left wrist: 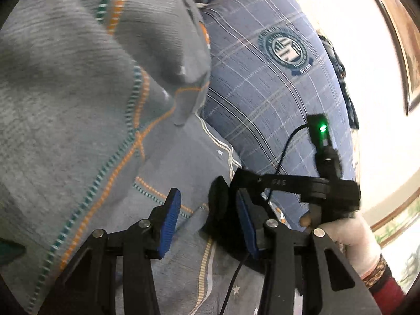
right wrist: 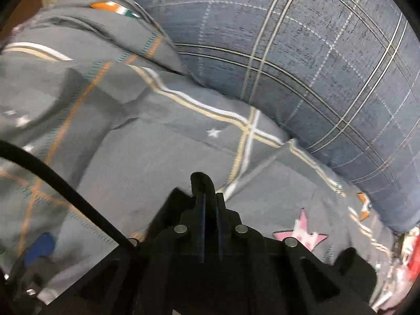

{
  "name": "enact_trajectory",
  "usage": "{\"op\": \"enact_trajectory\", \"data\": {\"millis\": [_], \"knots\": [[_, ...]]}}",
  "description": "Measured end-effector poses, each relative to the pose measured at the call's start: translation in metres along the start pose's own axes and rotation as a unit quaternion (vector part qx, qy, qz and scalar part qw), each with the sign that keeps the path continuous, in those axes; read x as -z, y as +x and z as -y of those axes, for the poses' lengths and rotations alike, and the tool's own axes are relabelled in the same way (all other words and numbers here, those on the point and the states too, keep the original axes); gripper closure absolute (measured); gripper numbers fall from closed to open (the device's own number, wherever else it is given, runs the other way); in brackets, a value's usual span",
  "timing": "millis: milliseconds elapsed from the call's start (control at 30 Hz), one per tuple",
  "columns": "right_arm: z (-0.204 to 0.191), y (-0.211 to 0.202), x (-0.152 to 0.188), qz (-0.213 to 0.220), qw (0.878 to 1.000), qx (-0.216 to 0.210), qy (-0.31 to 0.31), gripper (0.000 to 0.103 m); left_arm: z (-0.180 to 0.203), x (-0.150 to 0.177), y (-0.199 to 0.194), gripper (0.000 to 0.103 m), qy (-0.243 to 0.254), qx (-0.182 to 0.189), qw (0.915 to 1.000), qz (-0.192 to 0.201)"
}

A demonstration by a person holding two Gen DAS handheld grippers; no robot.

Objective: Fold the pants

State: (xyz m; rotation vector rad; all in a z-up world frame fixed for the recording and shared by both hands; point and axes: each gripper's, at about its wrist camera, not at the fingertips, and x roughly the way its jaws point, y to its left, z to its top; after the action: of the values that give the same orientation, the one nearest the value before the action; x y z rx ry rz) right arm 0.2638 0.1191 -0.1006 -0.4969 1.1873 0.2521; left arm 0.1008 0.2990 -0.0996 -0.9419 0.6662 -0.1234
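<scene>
right gripper (right wrist: pixel 210 197) clamped on dark pants (right wrist: pixel 200 181) to carry the fold; left gripper (left wrist: pixel 207 204) released, nothing between its pads

Star-print bed (right wrist: pixel 162 162) under plaid pillow (right wrist: pixel 315 52)

The left gripper (left wrist: pixel 207 220) has its fingers spread apart, while the right gripper (right wrist: pixel 210 199) has its pressed together.
</scene>
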Motion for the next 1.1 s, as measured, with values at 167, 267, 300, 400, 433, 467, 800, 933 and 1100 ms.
{"op": "enact_trajectory", "data": {"millis": [167, 267, 300, 400, 433, 467, 800, 933, 1100], "knots": [[-0.007, 0.035, -0.008, -0.058, 0.998, -0.015, 0.030, 0.054, -0.001, 0.000, -0.005, 0.061, -0.001, -0.001, 1.0000, 0.009], [-0.020, 0.049, -0.010, -0.077, 0.997, -0.009, 0.027, 0.041, 0.000, -0.003, -0.008, 0.061, -0.004, 0.003, 0.9999, 0.015], [-0.026, 0.050, -0.009, -0.073, 0.997, 0.001, 0.020, 0.039, 0.000, -0.003, -0.008, 0.061, -0.004, 0.004, 0.9999, 0.015], [-0.034, 0.047, -0.008, -0.054, 0.999, 0.006, -0.002, 0.051, 0.000, -0.004, -0.008, 0.061, -0.002, 0.003, 0.9999, 0.016], [-0.034, 0.044, -0.006, -0.054, 0.998, -0.005, -0.004, 0.070, 0.000, -0.004, -0.008, 0.061, 0.000, 0.002, 0.9999, 0.016], [-0.032, 0.044, -0.006, -0.054, 0.999, -0.003, -0.008, 0.077, 0.000, -0.004, -0.009, 0.061, 0.000, 0.001, 0.9999, 0.016], [0.005, -0.020, 0.019, 0.025, 0.995, -0.097, 0.008, 0.092, -0.003, -0.006, -0.028, 0.061, -0.005, 0.006, 0.9989, 0.046], [0.000, -0.055, 0.027, 0.044, 0.989, -0.138, -0.003, 0.093, -0.003, -0.009, -0.037, 0.061, -0.007, 0.006, 0.9981, 0.061], [-0.023, -0.059, 0.033, 0.023, 0.981, -0.194, -0.018, 0.093, -0.005, -0.015, -0.051, 0.061, -0.012, 0.012, 0.9958, 0.089]]}}
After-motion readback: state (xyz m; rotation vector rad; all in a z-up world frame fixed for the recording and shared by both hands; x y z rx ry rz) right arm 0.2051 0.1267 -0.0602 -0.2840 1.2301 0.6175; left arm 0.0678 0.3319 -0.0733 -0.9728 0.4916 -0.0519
